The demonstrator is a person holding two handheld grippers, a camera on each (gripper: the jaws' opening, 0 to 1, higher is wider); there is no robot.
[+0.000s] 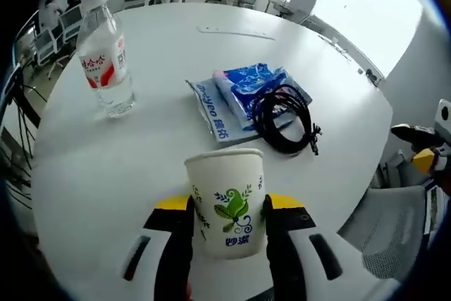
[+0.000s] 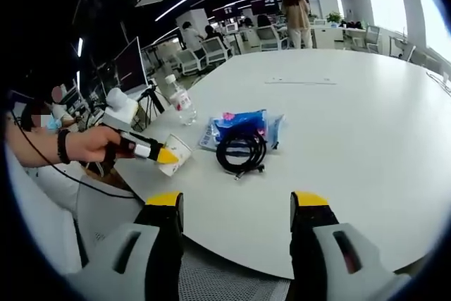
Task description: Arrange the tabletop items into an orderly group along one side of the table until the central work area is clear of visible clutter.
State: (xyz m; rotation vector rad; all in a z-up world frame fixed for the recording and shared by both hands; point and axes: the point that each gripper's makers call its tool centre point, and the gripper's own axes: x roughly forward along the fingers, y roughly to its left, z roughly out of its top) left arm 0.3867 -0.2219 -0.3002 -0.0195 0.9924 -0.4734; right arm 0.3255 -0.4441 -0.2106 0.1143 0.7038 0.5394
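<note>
One white desk (image 1: 162, 174), round-edged. Beyond the left hand-held gripper (image 1: 229, 206): one bottle (image 1: 103, 58) with a red label, its characters too small to read, off to the left; one blue pack (image 1: 243, 100) printed in white, unreadable, with one coiled black cable (image 1: 285, 119) lying on it. Clamped between the left jaws: one paper cup (image 1: 227, 202), green leaf print, blue characters. Right hand-held gripper (image 2: 236, 206) spread wide, grasping nothing, cup (image 2: 173, 154) ahead-left.
</note>
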